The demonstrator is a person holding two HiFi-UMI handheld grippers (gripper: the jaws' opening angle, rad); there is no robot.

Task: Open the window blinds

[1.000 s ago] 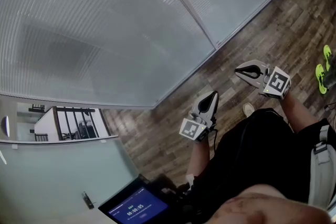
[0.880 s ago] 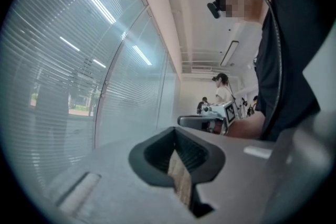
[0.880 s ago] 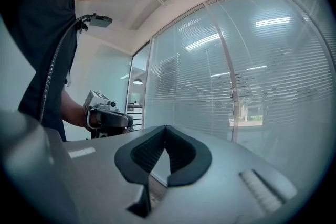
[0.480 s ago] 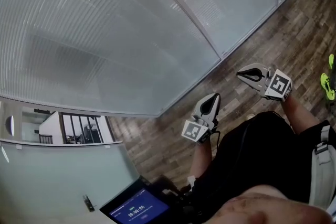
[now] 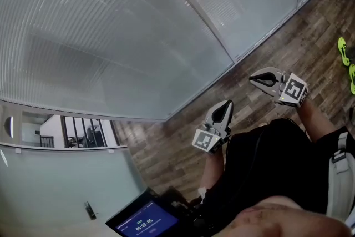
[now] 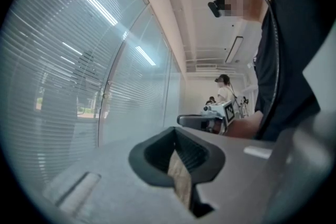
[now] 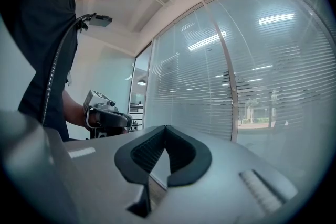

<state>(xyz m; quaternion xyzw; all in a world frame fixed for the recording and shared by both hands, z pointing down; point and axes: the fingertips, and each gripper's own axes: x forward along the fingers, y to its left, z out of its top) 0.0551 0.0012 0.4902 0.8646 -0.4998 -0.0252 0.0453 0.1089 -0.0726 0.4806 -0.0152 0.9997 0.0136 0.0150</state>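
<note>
Left hand-held gripper (image 5: 226,104) and right hand-held gripper (image 5: 253,78) hang closed, seemingly empty, near blinds (image 5: 111,36)

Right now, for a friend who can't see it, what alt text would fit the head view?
From above, a person holds a grey left gripper and a matching right gripper, both shut and empty, over a brown wood-plank floor beside lowered white slatted window blinds.
</note>
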